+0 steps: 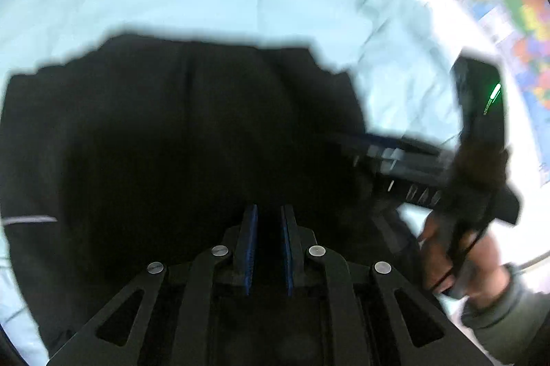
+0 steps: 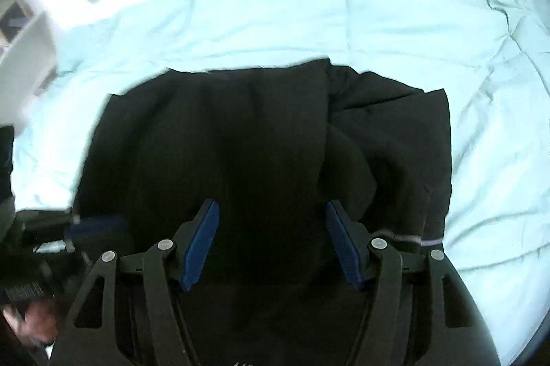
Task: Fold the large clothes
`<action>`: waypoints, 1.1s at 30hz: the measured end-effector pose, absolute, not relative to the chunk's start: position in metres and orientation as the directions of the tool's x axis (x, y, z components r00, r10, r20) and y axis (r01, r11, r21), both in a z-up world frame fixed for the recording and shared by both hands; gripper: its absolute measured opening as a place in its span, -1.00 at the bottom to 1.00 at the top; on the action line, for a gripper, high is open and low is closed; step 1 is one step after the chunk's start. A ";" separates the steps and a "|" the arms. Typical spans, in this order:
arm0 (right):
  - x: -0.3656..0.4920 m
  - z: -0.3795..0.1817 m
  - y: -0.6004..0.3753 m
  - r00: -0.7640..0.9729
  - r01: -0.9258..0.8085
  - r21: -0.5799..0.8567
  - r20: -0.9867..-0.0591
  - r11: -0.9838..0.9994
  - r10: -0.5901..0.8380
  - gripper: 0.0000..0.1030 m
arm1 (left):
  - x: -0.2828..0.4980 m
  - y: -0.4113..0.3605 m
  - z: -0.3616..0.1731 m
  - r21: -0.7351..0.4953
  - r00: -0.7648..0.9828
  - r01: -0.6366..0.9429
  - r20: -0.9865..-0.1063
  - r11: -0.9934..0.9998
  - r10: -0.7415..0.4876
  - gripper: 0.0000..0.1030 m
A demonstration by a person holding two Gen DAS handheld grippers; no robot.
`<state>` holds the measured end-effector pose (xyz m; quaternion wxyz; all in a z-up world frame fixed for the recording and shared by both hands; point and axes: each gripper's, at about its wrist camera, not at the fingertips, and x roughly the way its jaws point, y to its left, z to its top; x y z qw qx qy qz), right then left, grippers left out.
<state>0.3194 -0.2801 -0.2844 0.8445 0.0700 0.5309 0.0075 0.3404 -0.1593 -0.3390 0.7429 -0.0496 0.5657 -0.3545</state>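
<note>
Matt black cloth garment (image 2: 240,139) lies on a soft, creased pale-blue quilted bedspread (image 2: 378,15); tool pads (image 2: 201,245) look rubbery blue.

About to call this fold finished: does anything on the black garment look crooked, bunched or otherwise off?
The black garment lies fairly square on the light blue bedspread, but its right part is rumpled: a rounded bulge beside creases near the top right corner. Nothing looks damaged or spilled. The right gripper is open.

Bed (image 2: 395,19), pale blue quilt cover; black garment (image 2: 240,132) lying folded on it.
</note>
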 end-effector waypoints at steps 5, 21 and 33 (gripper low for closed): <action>0.319 -0.340 -0.280 0.341 -0.007 0.025 -0.940 1.000 0.026 0.28 | 0.350 -0.147 -0.382 -0.544 0.049 0.359 -0.801 0.759 -0.597 -0.75; 0.201 -0.260 -0.306 0.382 0.067 0.211 -0.908 0.975 0.170 0.29 | 0.248 -0.053 -0.285 -0.487 0.208 0.350 -0.792 0.800 -0.574 -0.75; 0.094 -0.219 -0.298 0.393 0.108 0.227 -0.904 0.968 0.168 0.40 | 0.150 0.052 -0.268 -0.480 0.327 0.183 -0.793 0.858 -0.514 -0.72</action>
